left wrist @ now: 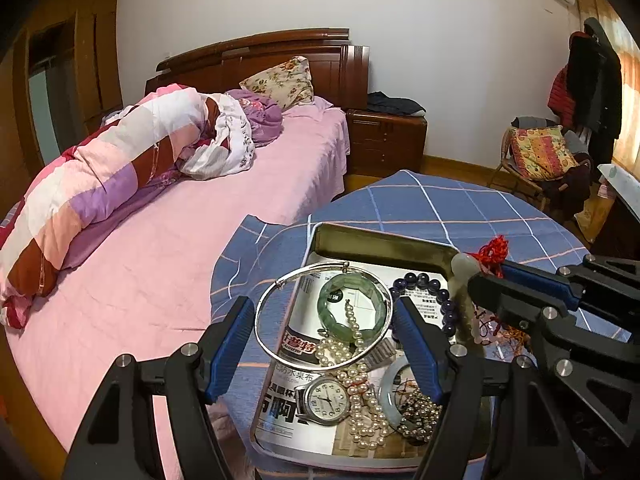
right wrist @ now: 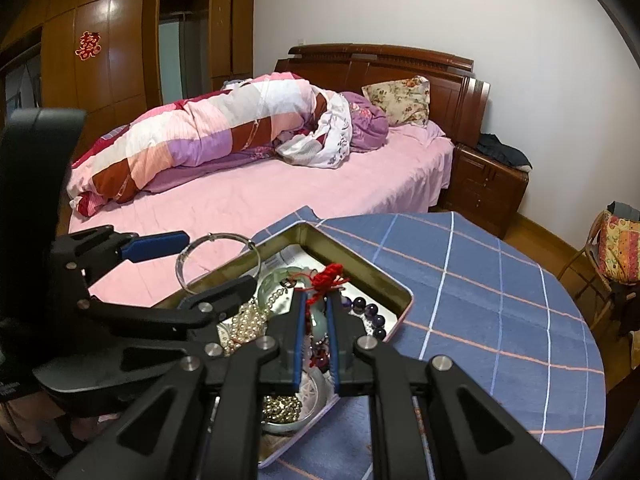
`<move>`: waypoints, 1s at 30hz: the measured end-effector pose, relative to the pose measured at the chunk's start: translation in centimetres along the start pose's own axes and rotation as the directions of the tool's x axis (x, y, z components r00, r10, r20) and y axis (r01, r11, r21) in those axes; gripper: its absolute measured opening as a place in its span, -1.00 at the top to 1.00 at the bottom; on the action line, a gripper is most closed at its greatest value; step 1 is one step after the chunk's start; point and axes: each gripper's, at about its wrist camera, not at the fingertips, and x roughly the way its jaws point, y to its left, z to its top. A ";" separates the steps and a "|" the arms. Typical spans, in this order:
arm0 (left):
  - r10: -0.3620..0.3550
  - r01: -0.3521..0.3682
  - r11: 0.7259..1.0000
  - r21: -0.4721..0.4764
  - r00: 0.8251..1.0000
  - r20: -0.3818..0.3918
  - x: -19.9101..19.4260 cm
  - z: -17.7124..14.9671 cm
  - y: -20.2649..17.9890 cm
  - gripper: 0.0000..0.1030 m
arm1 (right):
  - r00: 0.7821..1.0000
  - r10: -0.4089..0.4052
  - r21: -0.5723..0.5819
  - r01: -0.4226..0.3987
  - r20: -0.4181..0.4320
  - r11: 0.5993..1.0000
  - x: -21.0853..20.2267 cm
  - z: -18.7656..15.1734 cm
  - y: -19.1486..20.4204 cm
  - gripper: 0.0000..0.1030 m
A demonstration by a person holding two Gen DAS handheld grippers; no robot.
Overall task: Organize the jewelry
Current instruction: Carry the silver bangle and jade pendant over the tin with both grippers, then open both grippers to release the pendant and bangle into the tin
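Now lifting step: left tool wide, gripping silver bangle above tin on counter; right tool narrow, pinching jade pendant by red cord. Next: set each apart, untangled.

Black grippers, blue pads, silver screws

Silver bangle hangs above the open tin heaped with pearls.

1 tin, 1 watch, 2 bangles
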 end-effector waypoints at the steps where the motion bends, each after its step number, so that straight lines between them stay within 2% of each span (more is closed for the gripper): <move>1: 0.000 0.000 1.000 -0.002 1.000 -0.001 0.0 0.0 0.1 -0.40 | 1.000 0.000 0.001 0.000 -0.003 1.000 0.2 -0.1 0.0 0.76; 11: -0.002 0.002 0.999 -0.044 1.000 -0.010 0.1 -0.2 1.7 -0.40 | 1.000 0.002 -0.005 -0.003 -0.023 1.000 1.3 0.0 1.0 0.76; 17: 0.020 -0.021 0.999 -0.040 1.000 -0.022 0.1 -0.4 1.7 -0.40 | 1.000 0.018 -0.004 -0.018 -0.025 1.000 1.7 -0.2 1.4 0.76; 30: 0.015 -0.014 1.000 0.011 0.998 -0.063 1.3 -1.1 -0.5 -0.40 | 0.999 0.018 0.067 -0.014 -0.050 0.998 2.6 -1.1 -1.6 0.75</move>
